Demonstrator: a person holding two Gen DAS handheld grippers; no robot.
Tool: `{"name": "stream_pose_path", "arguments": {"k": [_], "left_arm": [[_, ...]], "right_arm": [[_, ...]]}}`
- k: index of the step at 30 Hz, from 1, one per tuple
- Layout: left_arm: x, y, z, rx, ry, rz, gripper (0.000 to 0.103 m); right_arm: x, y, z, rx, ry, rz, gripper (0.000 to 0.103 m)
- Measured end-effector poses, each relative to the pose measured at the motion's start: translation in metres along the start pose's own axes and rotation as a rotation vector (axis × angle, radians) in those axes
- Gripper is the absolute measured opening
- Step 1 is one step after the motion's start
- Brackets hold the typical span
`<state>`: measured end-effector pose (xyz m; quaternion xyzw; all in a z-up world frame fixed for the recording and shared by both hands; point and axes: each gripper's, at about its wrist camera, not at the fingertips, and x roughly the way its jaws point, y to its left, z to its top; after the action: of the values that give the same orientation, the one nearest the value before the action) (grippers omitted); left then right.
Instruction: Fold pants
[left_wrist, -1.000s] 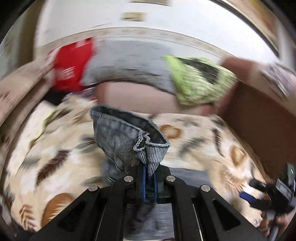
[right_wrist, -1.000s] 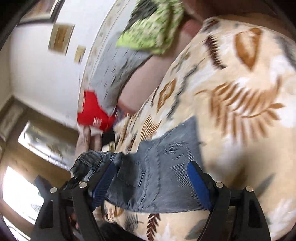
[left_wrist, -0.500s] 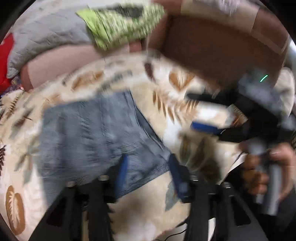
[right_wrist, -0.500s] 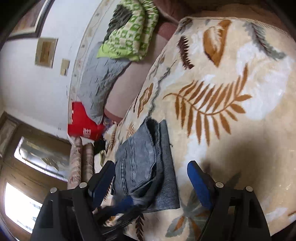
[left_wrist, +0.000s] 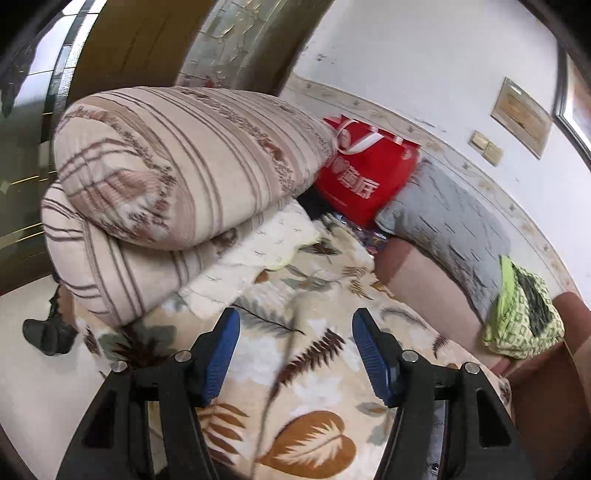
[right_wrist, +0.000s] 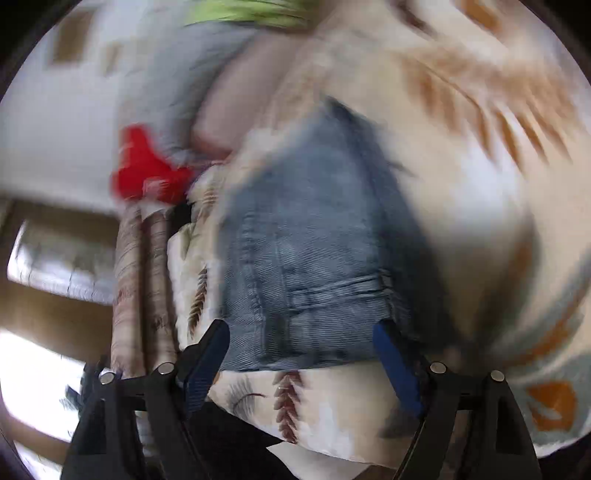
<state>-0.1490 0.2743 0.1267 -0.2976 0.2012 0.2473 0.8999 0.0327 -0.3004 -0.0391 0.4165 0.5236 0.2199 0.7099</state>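
Observation:
The blue denim pants (right_wrist: 314, 251) lie folded into a compact stack on the leaf-print blanket (right_wrist: 480, 184), waistband toward the camera; this view is motion-blurred. My right gripper (right_wrist: 303, 354) is open and empty, just in front of the stack's near edge. My left gripper (left_wrist: 293, 354) is open and empty above the blanket (left_wrist: 314, 350), pointing away from the pants. Only a sliver of denim (left_wrist: 437, 443) shows at the lower right of the left wrist view.
A rolled striped quilt (left_wrist: 177, 192) lies at the left of the bed. A red bag (left_wrist: 365, 173), a grey pillow (left_wrist: 450, 221) and a green patterned cloth (left_wrist: 524, 317) sit along the pink headboard edge (left_wrist: 424, 280) by the wall.
My left gripper let go of the pants hem, opened, and swung away toward the quilt. The pants now lie folded. My right gripper moved close to the stack.

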Motion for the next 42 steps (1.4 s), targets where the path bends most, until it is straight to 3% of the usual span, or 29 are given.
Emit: {"name": "stream_pose_path", "arguments": {"k": [2, 4, 8, 11, 14, 16, 17, 18, 19, 20, 22, 25, 26, 29, 31, 36, 39, 40, 42], "left_arm": [[0.009, -0.023, -0.015, 0.068, 0.059, -0.032, 0.065], [0.027, -0.066, -0.048, 0.187, 0.165, -0.12, 0.065], [0.063, -0.15, -0.129, 0.372, 0.387, -0.316, 0.065], [0.071, -0.202, -0.174, 0.434, 0.467, -0.424, 0.065], [0.087, -0.237, -0.205, 0.521, 0.479, -0.415, 0.065], [0.106, -0.25, -0.23, 0.603, 0.557, -0.394, 0.065], [0.114, -0.251, -0.238, 0.625, 0.583, -0.376, 0.066], [0.121, -0.253, -0.249, 0.671, 0.607, -0.338, 0.066], [0.123, -0.253, -0.256, 0.721, 0.61, -0.314, 0.067], [0.119, -0.251, -0.257, 0.734, 0.593, -0.315, 0.067], [0.107, -0.25, -0.246, 0.697, 0.563, -0.349, 0.067], [0.091, -0.25, -0.228, 0.645, 0.511, -0.41, 0.067], [0.098, -0.254, -0.232, 0.668, 0.501, -0.402, 0.07], [0.128, -0.258, -0.275, 0.81, 0.589, -0.303, 0.072], [0.121, -0.257, -0.278, 0.824, 0.529, -0.313, 0.073], [0.12, -0.258, -0.279, 0.821, 0.53, -0.319, 0.075], [0.118, -0.257, -0.28, 0.827, 0.523, -0.325, 0.075], [0.118, -0.256, -0.28, 0.826, 0.522, -0.328, 0.075], [0.121, -0.256, -0.279, 0.813, 0.532, -0.35, 0.076]], "right_arm": [[-0.012, 0.004, -0.001, 0.008, -0.039, 0.025, 0.081], [-0.025, 0.023, -0.004, -0.06, -0.085, -0.011, 0.081], [-0.034, 0.038, -0.009, -0.051, -0.077, 0.051, 0.081], [-0.031, 0.038, -0.015, -0.016, -0.039, 0.117, 0.081], [-0.025, 0.046, -0.01, -0.011, -0.027, 0.181, 0.081], [-0.02, 0.049, -0.002, -0.016, -0.03, 0.201, 0.081], [-0.014, 0.046, 0.003, -0.029, -0.023, 0.2, 0.082], [-0.004, 0.039, 0.008, -0.048, -0.013, 0.126, 0.082], [0.005, 0.026, 0.011, -0.033, -0.003, 0.004, 0.079], [0.015, 0.003, 0.01, 0.032, 0.013, -0.043, 0.075], [0.009, -0.001, 0.008, 0.027, -0.015, 0.011, 0.074], [0.008, 0.009, 0.008, -0.018, 0.006, -0.036, 0.074], [0.008, 0.013, 0.008, -0.032, 0.016, -0.053, 0.074], [0.004, 0.033, 0.014, -0.072, 0.021, -0.105, 0.074], [-0.004, 0.058, 0.023, -0.142, -0.018, -0.129, 0.076], [0.011, 0.115, 0.065, -0.272, -0.012, -0.05, 0.079], [0.046, 0.114, 0.097, -0.246, 0.029, 0.004, 0.079], [0.057, 0.102, 0.106, -0.205, 0.042, -0.02, 0.079], [0.081, 0.062, 0.121, -0.125, 0.054, -0.219, 0.077]]}}
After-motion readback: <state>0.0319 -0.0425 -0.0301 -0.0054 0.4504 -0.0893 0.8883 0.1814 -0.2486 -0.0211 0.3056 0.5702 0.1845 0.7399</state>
